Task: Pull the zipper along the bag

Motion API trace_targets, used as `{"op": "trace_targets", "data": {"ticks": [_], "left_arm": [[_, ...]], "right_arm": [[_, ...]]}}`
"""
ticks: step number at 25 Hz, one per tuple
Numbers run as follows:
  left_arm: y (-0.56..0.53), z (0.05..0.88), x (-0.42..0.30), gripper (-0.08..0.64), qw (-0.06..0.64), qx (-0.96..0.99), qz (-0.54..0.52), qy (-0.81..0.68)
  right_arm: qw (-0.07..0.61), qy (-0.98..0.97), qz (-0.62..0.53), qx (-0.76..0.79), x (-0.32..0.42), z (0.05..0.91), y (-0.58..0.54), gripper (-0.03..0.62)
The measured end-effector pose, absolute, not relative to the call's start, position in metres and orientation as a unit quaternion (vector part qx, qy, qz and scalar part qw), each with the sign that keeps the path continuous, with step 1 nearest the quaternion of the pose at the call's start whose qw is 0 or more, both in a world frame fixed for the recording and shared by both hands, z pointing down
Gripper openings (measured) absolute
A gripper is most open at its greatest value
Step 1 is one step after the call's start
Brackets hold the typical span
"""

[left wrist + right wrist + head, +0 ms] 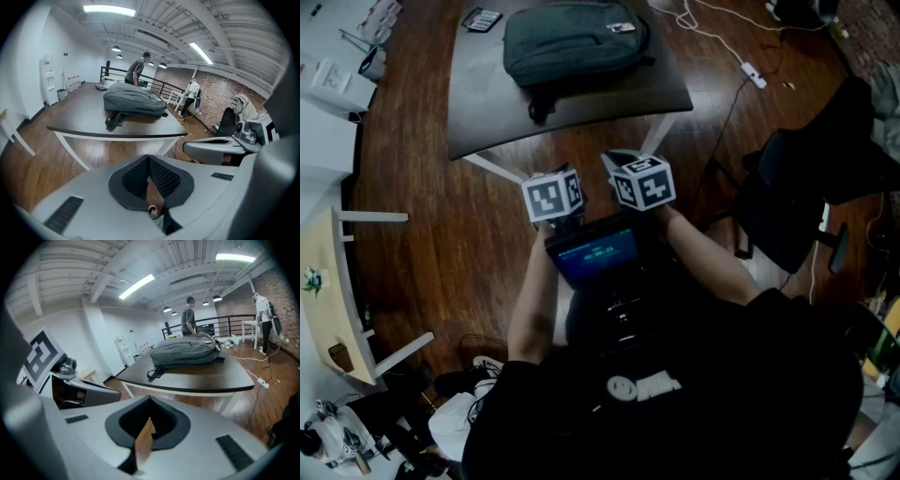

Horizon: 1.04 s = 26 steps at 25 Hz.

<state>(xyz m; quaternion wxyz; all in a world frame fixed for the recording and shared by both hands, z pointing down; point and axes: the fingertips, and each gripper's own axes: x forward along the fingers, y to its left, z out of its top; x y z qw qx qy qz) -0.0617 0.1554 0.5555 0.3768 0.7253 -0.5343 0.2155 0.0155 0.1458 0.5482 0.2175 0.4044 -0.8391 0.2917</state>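
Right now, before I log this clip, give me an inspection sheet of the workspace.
Surface: dark table on white legs.
Job's things: grey backpack lying on the table; zipper not readable.
Clutter: calculator at the table's far left corner.
Grippers: left hand-held gripper and right hand-held gripper both shut, empty, short of the table.
Cables: white cable with power strip on the floor right of the table.
Surroundings: wooden floor; black chair at right; person standing beyond the table.
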Motion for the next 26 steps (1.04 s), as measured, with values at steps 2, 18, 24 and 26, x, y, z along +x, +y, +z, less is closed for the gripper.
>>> {"op": "trace_targets", "data": {"ticks": [2, 18, 24, 26], "left_arm": [[0.16, 0.559, -0.059, 0.003, 0.383, 0.721, 0.219, -0.534], [0.162, 0.566, -0.046, 0.003, 0.392, 0.713, 0.23, -0.534], [0.167, 0.57, -0.048, 0.003, 0.395, 0.708, 0.233, -0.536], [0.167, 0.57, -0.048, 0.003, 0.396, 0.707, 0.232, -0.538]], "right_arm": [[0.224, -0.836, 0.302, 0.401, 0.018, 0.551, 0.149, 0.002], [0.213, -0.837, 0.32, 0.389, 0.021, 0.551, 0.146, 0.002], [0.214, -0.838, 0.327, 0.38, 0.017, 0.556, 0.15, 0.002], [0.215, -0.839, 0.327, 0.378, 0.018, 0.557, 0.151, 0.002]]}}
